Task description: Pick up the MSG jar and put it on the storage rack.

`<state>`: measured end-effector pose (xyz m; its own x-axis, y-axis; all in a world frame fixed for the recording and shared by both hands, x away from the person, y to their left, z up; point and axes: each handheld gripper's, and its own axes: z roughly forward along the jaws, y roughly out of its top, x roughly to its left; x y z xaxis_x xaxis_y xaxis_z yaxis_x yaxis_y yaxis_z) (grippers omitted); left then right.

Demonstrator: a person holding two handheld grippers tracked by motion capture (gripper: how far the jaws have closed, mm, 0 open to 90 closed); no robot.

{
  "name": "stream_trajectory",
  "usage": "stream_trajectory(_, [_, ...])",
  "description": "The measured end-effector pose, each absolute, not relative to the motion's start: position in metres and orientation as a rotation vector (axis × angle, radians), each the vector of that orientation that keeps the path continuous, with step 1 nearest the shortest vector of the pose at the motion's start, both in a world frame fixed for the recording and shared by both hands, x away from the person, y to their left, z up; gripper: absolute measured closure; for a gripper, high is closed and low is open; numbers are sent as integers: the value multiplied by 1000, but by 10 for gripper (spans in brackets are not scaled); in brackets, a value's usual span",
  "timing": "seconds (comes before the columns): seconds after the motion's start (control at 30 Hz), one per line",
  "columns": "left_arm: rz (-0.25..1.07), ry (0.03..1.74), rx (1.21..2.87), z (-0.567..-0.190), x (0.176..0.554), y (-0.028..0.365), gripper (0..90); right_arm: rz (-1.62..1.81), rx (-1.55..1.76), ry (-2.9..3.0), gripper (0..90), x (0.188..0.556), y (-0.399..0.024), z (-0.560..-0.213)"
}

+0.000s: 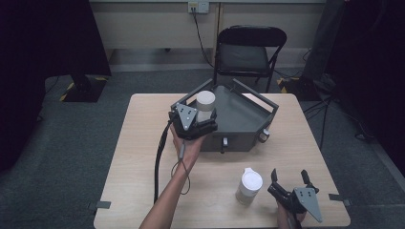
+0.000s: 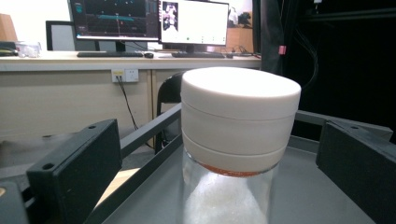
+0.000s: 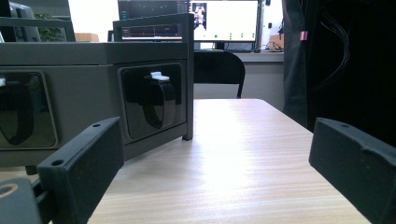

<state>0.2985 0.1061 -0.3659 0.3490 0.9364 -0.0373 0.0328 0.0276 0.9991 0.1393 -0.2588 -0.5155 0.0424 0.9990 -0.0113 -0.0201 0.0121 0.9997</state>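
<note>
Two jars in play, both clear glass with thick white lids. Biggest item first: the grey tray [image 1: 248,126] sits at the far middle of the table [image 1: 143,157], open-topped with a bar frame round its rim. First jar [image 1: 206,106] stands upright inside the tray at its near-left corner. Left gripper [image 1: 206,116] is at that corner with its jaws apart, one each side of the jar, neither pad pressing on it; in the left gripper view the jar [image 2: 236,140] stands between the jaws with a clear gap on both sides. Second jar [image 1: 249,186] stands upright on the bare table near the front edge, just left of the right gripper [image 1: 289,177], which rests low on the table with its jaws wide apart and nothing between them.

Handling, my read: glass body is rigid, smooth, likely slippery and breakable, moderately heavy for its size. The lid is wide and looks like matte plastic, better friction. I'd grip square across the lid or just under its lip, keep the jar vertical, squeeze gently. Contents look whitish; can't tell what.
</note>
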Motion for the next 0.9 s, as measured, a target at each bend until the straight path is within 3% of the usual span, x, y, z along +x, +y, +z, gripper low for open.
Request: stream_trajectory(0.9, [920, 931, 1334, -372, 253, 142, 0, 1173, 1209, 1164, 20, 139, -258, -515])
